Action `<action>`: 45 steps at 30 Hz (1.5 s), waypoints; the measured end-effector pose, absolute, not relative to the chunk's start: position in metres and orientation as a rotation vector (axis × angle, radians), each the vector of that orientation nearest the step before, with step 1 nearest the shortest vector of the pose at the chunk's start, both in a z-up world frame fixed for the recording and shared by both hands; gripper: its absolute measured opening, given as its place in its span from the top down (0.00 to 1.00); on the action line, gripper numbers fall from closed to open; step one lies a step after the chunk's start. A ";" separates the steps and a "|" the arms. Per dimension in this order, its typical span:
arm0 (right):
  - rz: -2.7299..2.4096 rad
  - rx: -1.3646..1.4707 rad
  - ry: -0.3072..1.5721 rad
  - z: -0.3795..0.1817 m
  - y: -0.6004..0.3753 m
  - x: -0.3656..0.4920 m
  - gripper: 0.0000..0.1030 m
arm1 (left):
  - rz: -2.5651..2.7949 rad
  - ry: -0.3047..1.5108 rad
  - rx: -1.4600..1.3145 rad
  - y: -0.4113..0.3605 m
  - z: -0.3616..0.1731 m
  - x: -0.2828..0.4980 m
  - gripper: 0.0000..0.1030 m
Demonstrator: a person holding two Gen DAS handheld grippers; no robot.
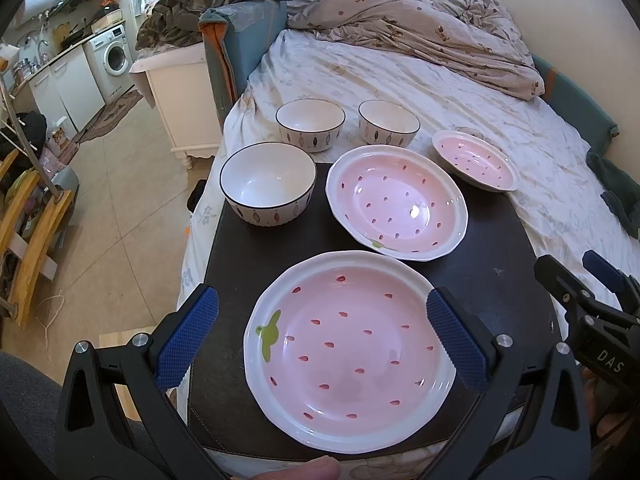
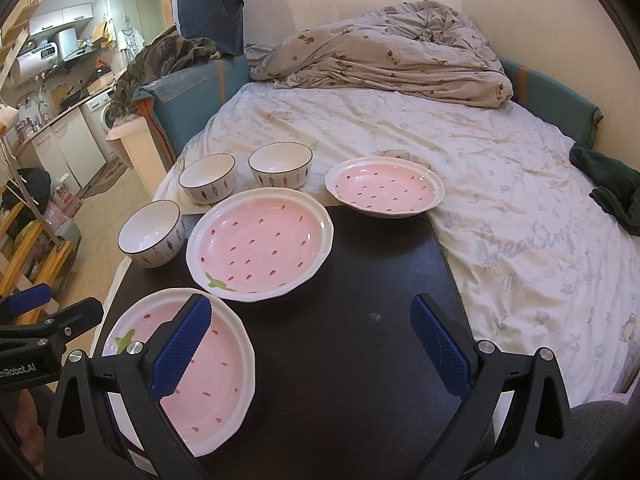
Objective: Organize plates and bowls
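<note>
Three pink strawberry plates and three white bowls sit on and beside a black board (image 1: 492, 248) on a bed. The near plate (image 1: 348, 352) lies under my open left gripper (image 1: 322, 332), whose blue pads straddle it from above. The middle plate (image 1: 396, 202) and far plate (image 1: 474, 160) lie beyond. The near bowl (image 1: 268, 184) stands at the board's left; two bowls (image 1: 310, 124) (image 1: 388, 122) stand behind on the sheet. My right gripper (image 2: 310, 344) is open and empty over bare board (image 2: 360, 360), right of the near plate (image 2: 200, 376). The middle plate (image 2: 260, 244) lies ahead.
The rumpled duvet (image 1: 420, 28) lies at the bed's far end. A dark green cloth (image 2: 612, 188) lies at the right on the sheet (image 2: 500, 184). The board's left edge drops to the tiled floor (image 1: 120, 208). A white bedside cabinet (image 1: 180, 92) stands left.
</note>
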State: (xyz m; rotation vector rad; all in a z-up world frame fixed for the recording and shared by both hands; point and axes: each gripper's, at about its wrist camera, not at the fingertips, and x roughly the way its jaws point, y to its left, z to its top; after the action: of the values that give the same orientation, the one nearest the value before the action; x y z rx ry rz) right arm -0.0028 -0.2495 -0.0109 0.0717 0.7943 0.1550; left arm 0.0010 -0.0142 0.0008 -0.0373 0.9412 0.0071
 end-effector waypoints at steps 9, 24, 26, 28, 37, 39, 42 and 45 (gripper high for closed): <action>0.151 0.070 0.793 -0.011 -0.250 -0.003 0.01 | 0.010 0.945 -0.044 -0.011 0.001 0.001 0.00; 0.150 0.065 0.793 -0.015 -0.250 -0.003 0.01 | 0.017 0.932 -0.038 -0.009 0.004 0.001 0.00; 0.148 0.061 0.791 -0.015 -0.250 -0.003 0.01 | 0.018 0.933 -0.041 -0.009 0.004 0.001 0.00; 0.150 0.064 0.793 -0.015 -0.250 -0.003 0.01 | 0.018 0.933 -0.040 -0.010 0.004 0.000 0.00; 0.178 0.124 0.874 -0.029 -0.254 0.005 0.01 | 0.028 0.969 -0.046 -0.009 -0.001 0.010 0.00; 0.176 0.153 0.886 -0.030 -0.259 0.009 0.01 | 0.028 0.987 -0.049 -0.009 0.000 0.014 0.00; 0.182 0.186 0.911 -0.028 -0.266 0.016 0.01 | 0.029 0.998 -0.051 -0.007 0.004 0.019 0.00; 0.200 0.215 0.930 -0.024 -0.275 0.025 0.01 | 0.036 1.029 -0.044 -0.007 0.005 0.027 0.00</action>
State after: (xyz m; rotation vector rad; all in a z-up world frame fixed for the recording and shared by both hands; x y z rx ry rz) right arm 0.0251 -0.2748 -0.0242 0.2145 0.9303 0.2002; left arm 0.0274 -0.0066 0.0050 -0.0435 1.0289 0.0358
